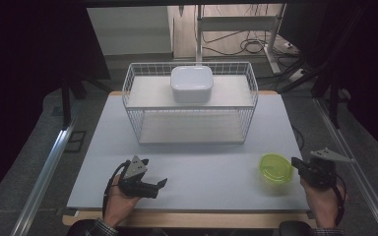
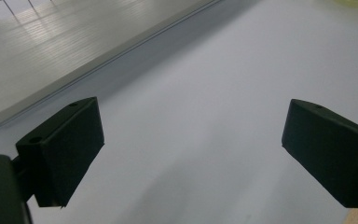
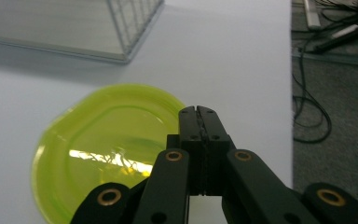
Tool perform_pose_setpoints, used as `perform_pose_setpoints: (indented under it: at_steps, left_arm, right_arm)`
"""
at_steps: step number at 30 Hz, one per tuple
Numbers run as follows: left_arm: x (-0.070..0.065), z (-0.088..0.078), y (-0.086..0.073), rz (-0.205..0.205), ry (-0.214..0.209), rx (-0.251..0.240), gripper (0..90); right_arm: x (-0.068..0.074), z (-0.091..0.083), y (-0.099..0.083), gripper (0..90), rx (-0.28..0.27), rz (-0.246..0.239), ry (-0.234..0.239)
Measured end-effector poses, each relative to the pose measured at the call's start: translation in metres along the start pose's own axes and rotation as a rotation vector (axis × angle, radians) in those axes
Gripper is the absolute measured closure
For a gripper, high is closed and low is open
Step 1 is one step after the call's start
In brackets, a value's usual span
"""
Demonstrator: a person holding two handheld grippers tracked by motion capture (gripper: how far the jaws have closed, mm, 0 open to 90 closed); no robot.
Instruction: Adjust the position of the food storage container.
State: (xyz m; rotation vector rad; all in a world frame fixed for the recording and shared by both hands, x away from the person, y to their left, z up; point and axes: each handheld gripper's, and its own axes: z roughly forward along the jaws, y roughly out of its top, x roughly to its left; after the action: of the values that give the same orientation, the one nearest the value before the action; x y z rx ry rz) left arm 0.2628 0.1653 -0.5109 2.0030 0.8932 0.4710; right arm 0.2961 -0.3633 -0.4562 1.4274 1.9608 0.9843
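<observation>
A translucent yellow-green bowl (image 1: 276,168) (image 3: 107,154) sits on the pale table top at the front right. My right gripper (image 1: 297,164) (image 3: 198,112) is shut, its tips over the bowl's right rim. Whether the rim is pinched between them I cannot tell. My left gripper (image 1: 160,184) (image 2: 191,154) lies low over the front left of the table, pointing right. It is open wide, with bare table between its fingers (image 2: 63,149).
A white wire basket (image 1: 191,101) with a pale wooden floor stands at the back middle. A white lidded box (image 1: 192,83) rests on top of it. Cables (image 3: 314,116) lie on the floor past the table's right edge.
</observation>
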Motion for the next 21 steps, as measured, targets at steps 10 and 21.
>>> perform_pose_setpoints:
  at_steps: [10,21]
  left_arm:
    - [-0.001,0.002,0.0,0.009,0.004,0.011,5.2]
    - [-0.002,0.003,0.0,0.014,0.003,0.016,5.2]
  right_arm:
    - [-0.004,0.003,-0.009,89.4,0.055,0.002,-0.046]
    - [-0.003,0.006,-0.014,89.4,0.088,0.012,-0.044]
